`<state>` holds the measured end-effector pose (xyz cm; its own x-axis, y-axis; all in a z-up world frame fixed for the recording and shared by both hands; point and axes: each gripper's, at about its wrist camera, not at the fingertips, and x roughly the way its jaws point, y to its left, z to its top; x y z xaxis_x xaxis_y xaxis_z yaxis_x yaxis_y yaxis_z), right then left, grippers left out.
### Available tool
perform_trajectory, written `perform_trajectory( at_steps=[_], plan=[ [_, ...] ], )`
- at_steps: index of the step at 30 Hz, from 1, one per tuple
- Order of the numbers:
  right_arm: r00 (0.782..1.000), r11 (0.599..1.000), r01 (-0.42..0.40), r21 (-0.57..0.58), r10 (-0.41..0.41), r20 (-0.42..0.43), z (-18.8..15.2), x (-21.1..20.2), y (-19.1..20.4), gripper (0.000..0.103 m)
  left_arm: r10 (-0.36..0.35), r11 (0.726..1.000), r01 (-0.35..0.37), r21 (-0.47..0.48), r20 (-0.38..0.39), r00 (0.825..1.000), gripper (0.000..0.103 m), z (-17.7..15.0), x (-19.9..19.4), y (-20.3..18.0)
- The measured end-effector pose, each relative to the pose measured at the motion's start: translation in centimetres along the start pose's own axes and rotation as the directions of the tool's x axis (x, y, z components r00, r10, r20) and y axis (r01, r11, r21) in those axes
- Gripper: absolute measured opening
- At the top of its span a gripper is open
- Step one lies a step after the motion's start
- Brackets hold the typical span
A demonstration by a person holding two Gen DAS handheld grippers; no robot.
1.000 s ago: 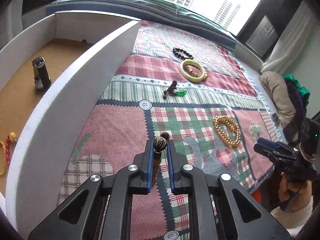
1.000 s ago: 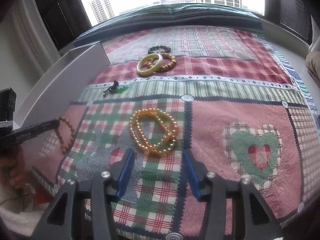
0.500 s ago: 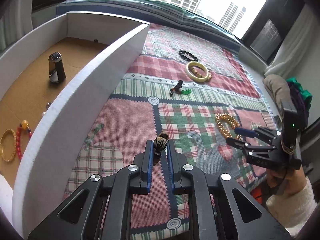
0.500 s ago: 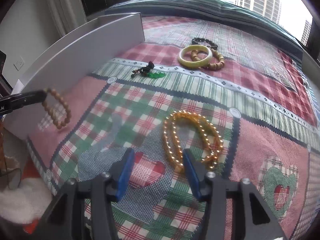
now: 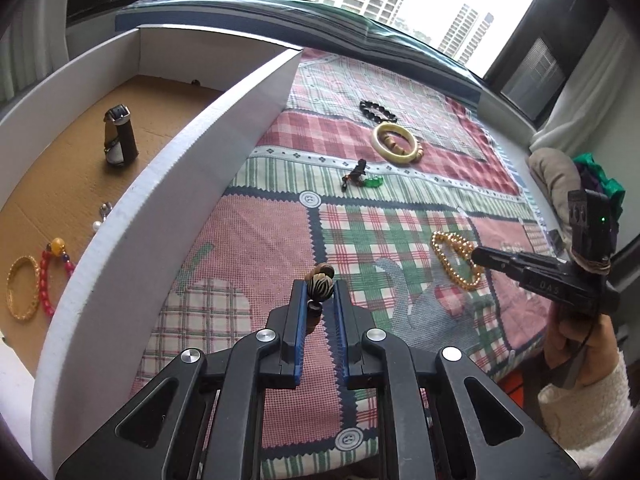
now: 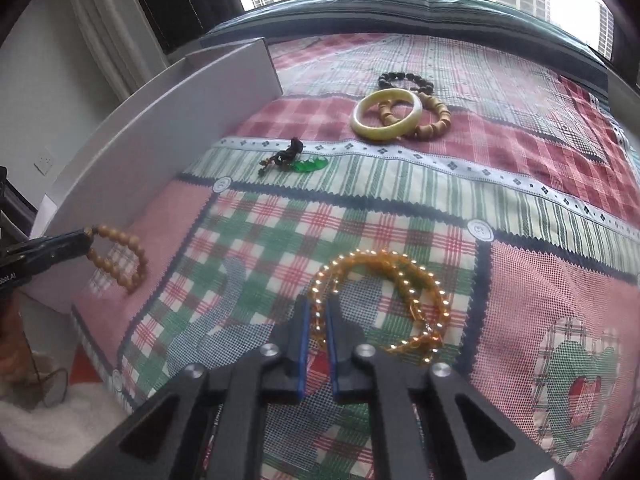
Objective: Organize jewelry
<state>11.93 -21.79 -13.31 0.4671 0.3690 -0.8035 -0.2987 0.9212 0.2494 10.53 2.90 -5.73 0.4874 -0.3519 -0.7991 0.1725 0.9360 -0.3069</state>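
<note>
The left gripper [image 5: 320, 294] pinches a wooden bracelet [image 6: 118, 258] beside the box [image 5: 208, 184], presumably for dropping in. The right gripper [image 6: 317, 326] is clamped on the gold beads [image 6: 384, 300] on the bed [image 6: 540, 288].

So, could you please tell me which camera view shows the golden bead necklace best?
The right wrist view: the golden bead necklace lies close and whole, with the right gripper shut on its near strand. The left wrist view shows it small, far right, partly hidden behind that gripper.
</note>
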Motion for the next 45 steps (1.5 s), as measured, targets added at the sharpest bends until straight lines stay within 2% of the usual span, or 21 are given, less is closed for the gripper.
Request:
perform_trajectory(
  at_steps=[6, 11, 23, 30, 32, 37, 41, 45],
  plan=[
    [0.986, 0.979, -0.153, 0.135, 0.141, 0.091, 0.6, -3.9, -1.4, 0.008, -0.006, 1.000, 0.006, 0.007, 0.020, 1.000, 0.011, 0.3, -1.2, -0.4],
    [0.965, 0.960, -0.236, 0.153, 0.213, 0.154, 1.6, -6.4, -1.2, 0.008, -0.008, 1.000, 0.008, 0.011, 0.027, 1.000, 0.011, 0.3, -1.8, -0.7],
    [0.928, 0.945, -0.315, 0.092, 0.286, 0.240, 4.3, -10.2, 1.5, 0.008, -0.042, 0.999, 0.043, -0.004, 0.065, 0.997, 0.011, 1.4, -4.5, -0.6],
    [0.895, 0.929, -0.370, 0.025, 0.350, 0.276, 7.6, -13.0, 4.2, 0.008, -0.116, 0.992, 0.121, -0.043, 0.117, 0.986, 0.011, 3.0, -9.0, 0.3],
    [0.882, 0.922, -0.388, -0.010, 0.374, 0.285, 9.0, -13.9, 5.4, 0.008, -0.117, 0.990, 0.127, -0.060, 0.138, 0.983, 0.011, 3.6, -10.6, 1.2],
    [0.844, 0.894, -0.433, -0.116, 0.448, 0.294, 13.1, -15.6, 9.7, 0.008, -0.047, 0.993, 0.068, -0.096, 0.201, 0.978, 0.011, 5.1, -14.8, 4.5],
    [0.817, 0.865, -0.466, -0.184, 0.501, 0.285, 16.5, -15.2, 13.8, 0.008, 0.086, 0.988, -0.052, -0.144, 0.240, 0.967, 0.011, 6.1, -16.9, 8.4],
    [0.796, 0.836, -0.496, -0.234, 0.545, 0.263, 19.3, -13.2, 18.1, 0.008, 0.185, 0.969, -0.138, -0.205, 0.232, 0.955, 0.011, 6.7, -17.1, 12.7]
  ],
)
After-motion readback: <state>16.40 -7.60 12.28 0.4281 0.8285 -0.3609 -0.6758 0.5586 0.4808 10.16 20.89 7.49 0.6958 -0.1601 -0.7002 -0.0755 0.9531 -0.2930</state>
